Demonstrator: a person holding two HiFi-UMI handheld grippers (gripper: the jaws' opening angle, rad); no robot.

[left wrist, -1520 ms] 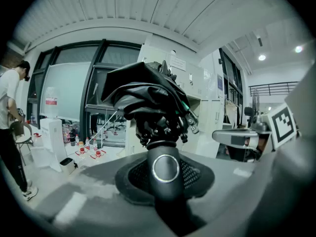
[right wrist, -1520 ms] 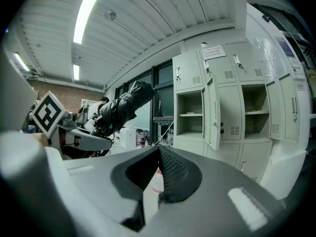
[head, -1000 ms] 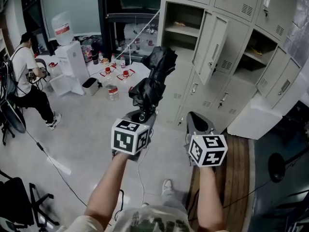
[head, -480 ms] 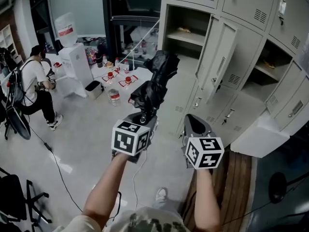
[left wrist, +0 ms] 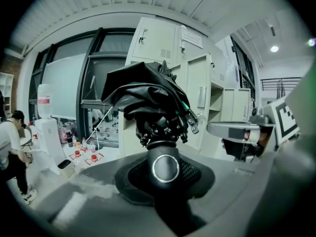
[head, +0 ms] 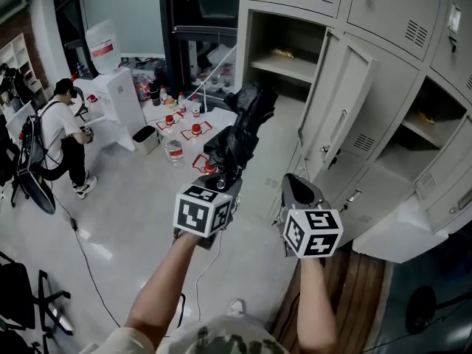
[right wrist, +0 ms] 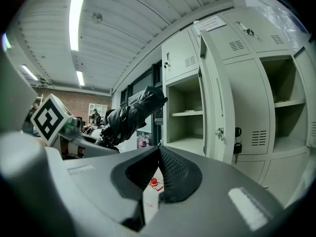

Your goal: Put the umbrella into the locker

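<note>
umbrella: one, black, folded; handle clamped in left gripper fingers, raised before the lockers
right gripper: fingers closed, empty
lockers: grey, two compartments open
floor: pale, glossy; bottles, one person at left

No lettering or numbers can be read.

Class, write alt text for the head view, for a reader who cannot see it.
Seen from above, the left gripper holds a folded black umbrella by its handle, pointing toward pale lockers with several doors open. The right gripper beside it holds nothing. A person is at far left.
</note>
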